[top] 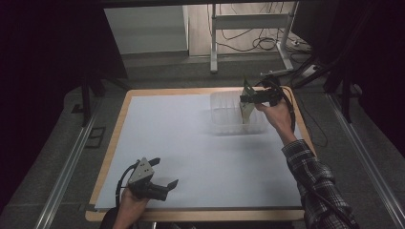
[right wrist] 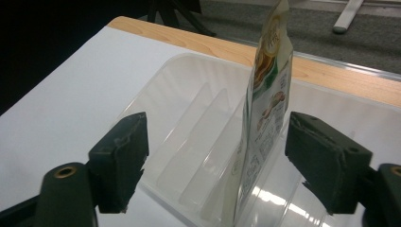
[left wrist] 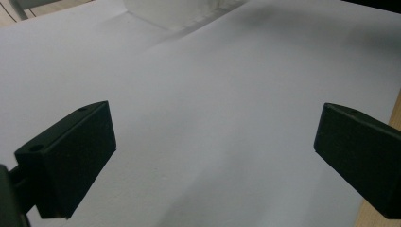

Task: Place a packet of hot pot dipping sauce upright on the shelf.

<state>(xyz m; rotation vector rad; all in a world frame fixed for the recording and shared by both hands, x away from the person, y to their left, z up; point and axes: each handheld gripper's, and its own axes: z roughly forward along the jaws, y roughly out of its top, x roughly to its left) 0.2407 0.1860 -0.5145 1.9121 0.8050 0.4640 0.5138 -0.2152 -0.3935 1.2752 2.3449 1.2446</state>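
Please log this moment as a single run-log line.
left gripper: open, low over paper | right gripper: open around upright pouch | pouch: standing in clear tray

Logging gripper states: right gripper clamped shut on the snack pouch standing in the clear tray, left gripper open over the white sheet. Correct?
Not quite. The right gripper is open: in the right gripper view its jaws stand apart either side of the snack pouch, neither visibly touching it. The rest holds: the pouch stands upright in the clear tray, and the left gripper is open over the white sheet.

Flat snack pouch (right wrist: pixel 267 94) upright in clear ribbed bin (right wrist: pixel 189 137), possibly leaning.
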